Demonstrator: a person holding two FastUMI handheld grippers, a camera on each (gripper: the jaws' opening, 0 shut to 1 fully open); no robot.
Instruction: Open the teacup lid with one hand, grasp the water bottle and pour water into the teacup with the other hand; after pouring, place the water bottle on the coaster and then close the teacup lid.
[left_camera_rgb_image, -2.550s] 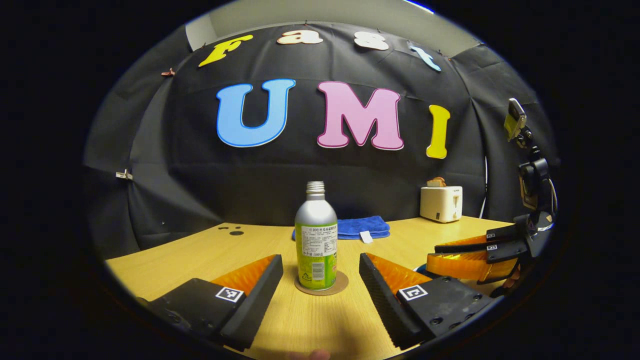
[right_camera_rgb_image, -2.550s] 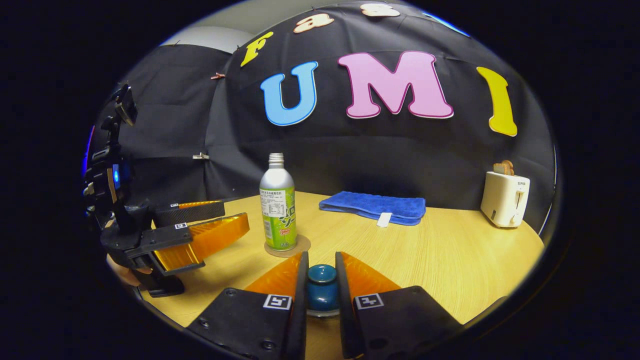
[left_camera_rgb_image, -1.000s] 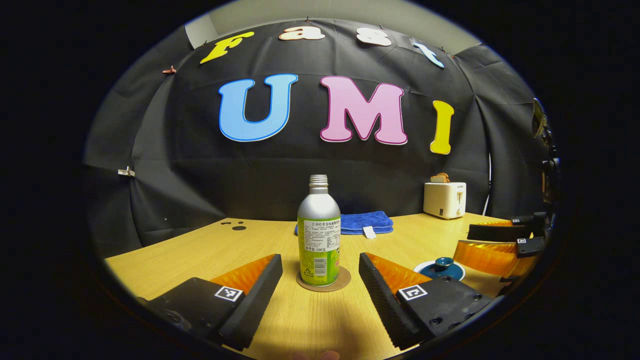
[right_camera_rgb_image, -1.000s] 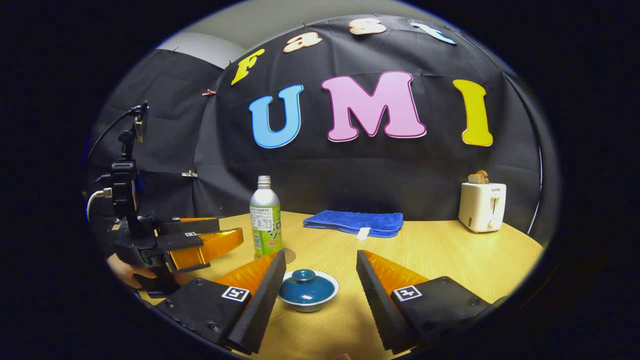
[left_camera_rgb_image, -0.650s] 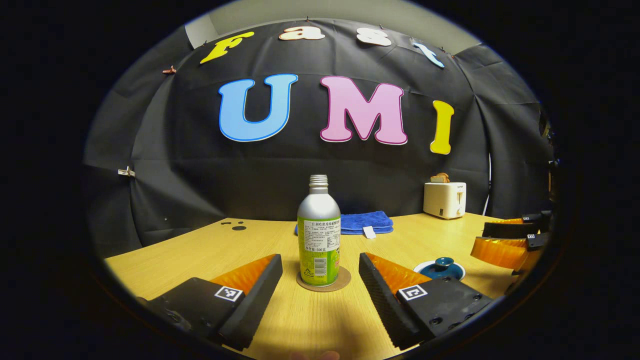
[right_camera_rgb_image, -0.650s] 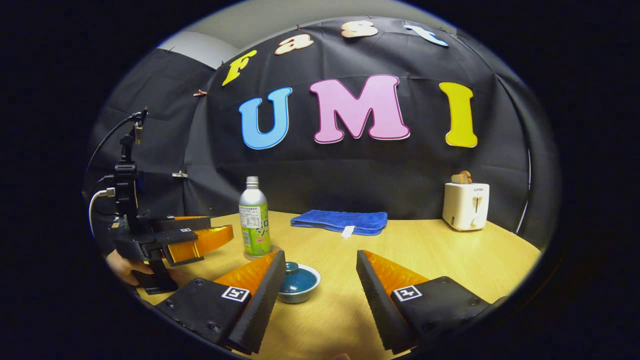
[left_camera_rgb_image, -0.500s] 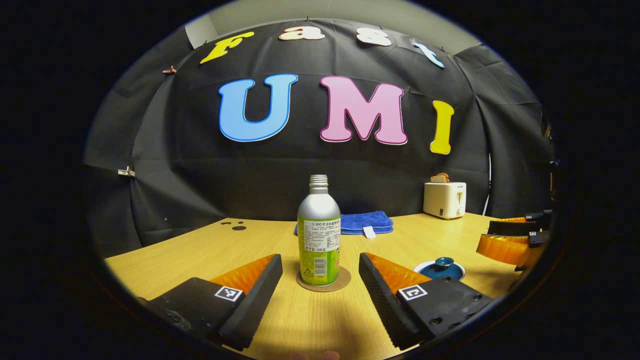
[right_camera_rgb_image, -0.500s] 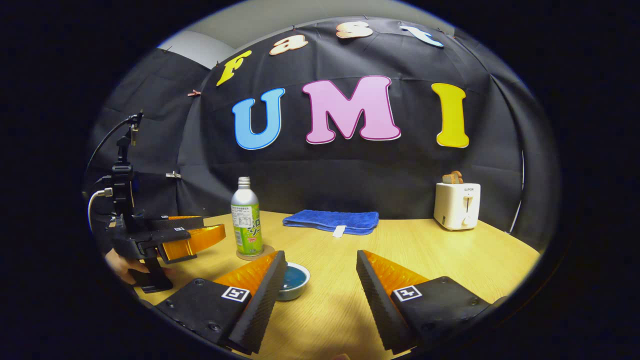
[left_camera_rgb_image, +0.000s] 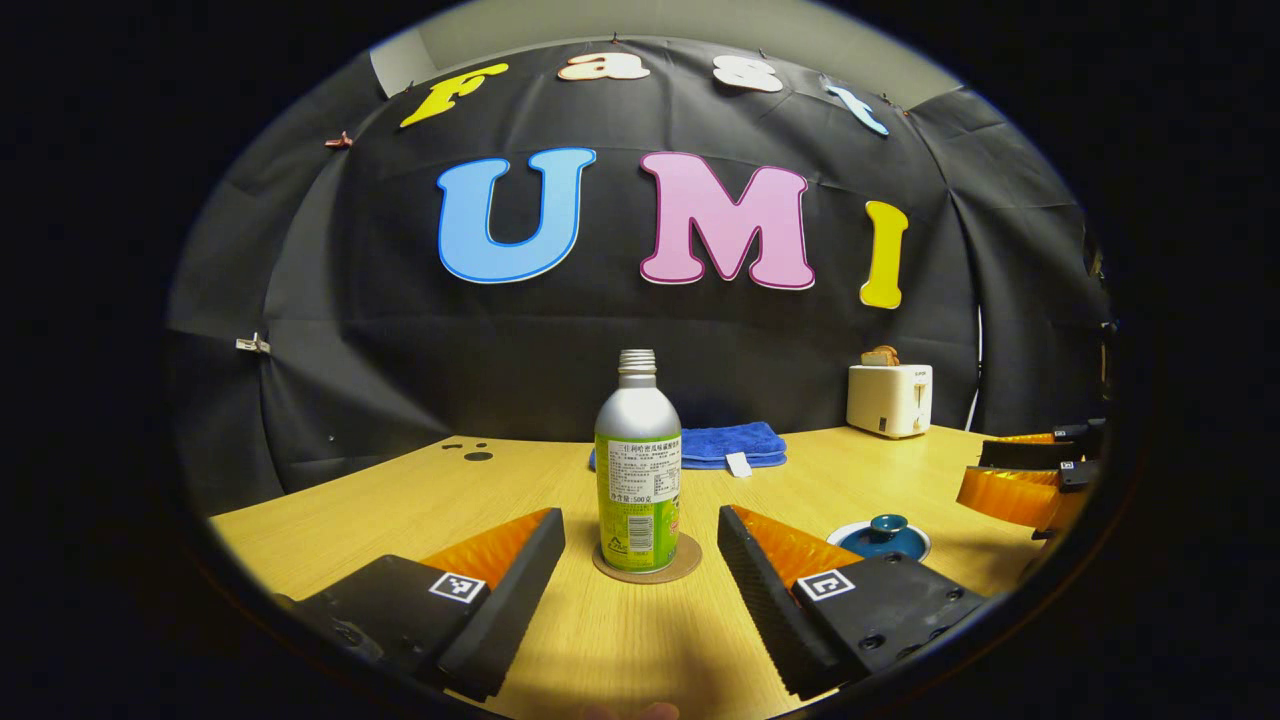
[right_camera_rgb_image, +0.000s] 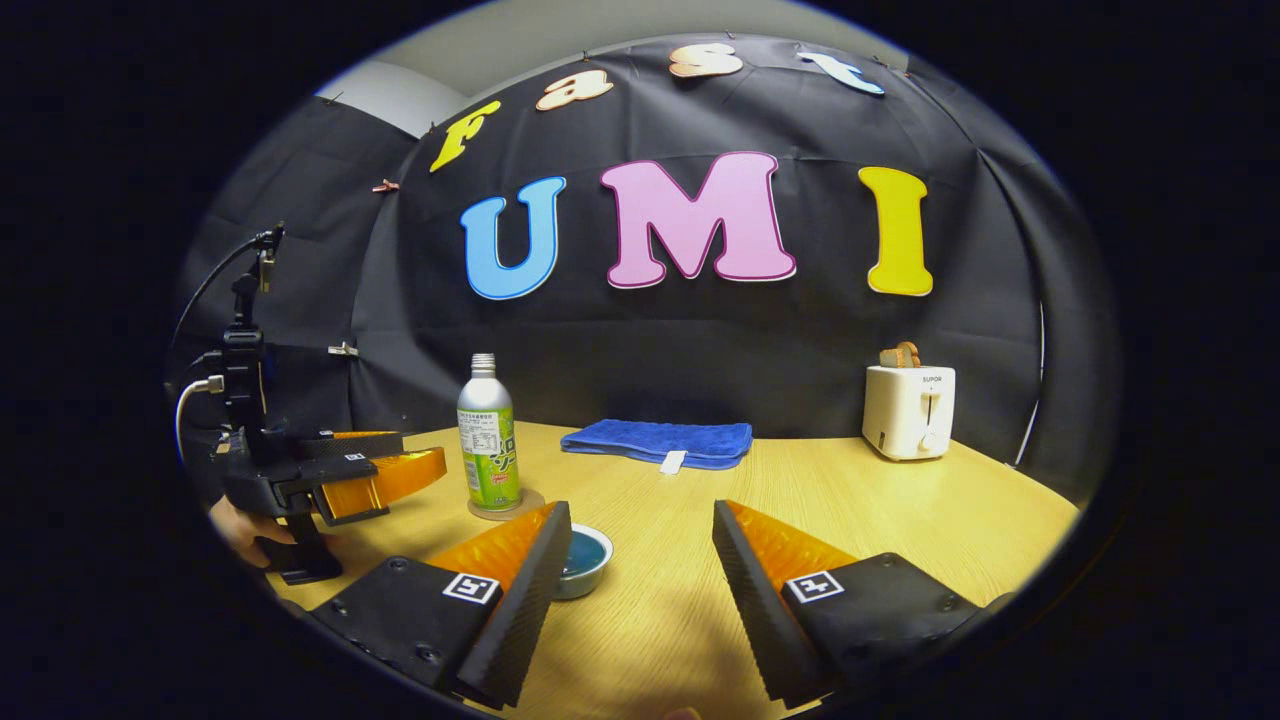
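bottle (left_camera_rgb_image: 638, 470) label print (too small to read) faces left hand-held gripper (left_camera_rgb_image: 640, 560).

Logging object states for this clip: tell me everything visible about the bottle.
The bottle looks like metal: bare silver shoulder and threaded neck with no cap on it, a green and white printed label round the lower body. It stands upright on a round brown coaster on the wooden table, ahead of the open left gripper. Nothing grips it.

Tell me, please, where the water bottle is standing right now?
In the left gripper view the water bottle stands upright on its coaster, centred ahead of the open left gripper, with the blue towel behind it.
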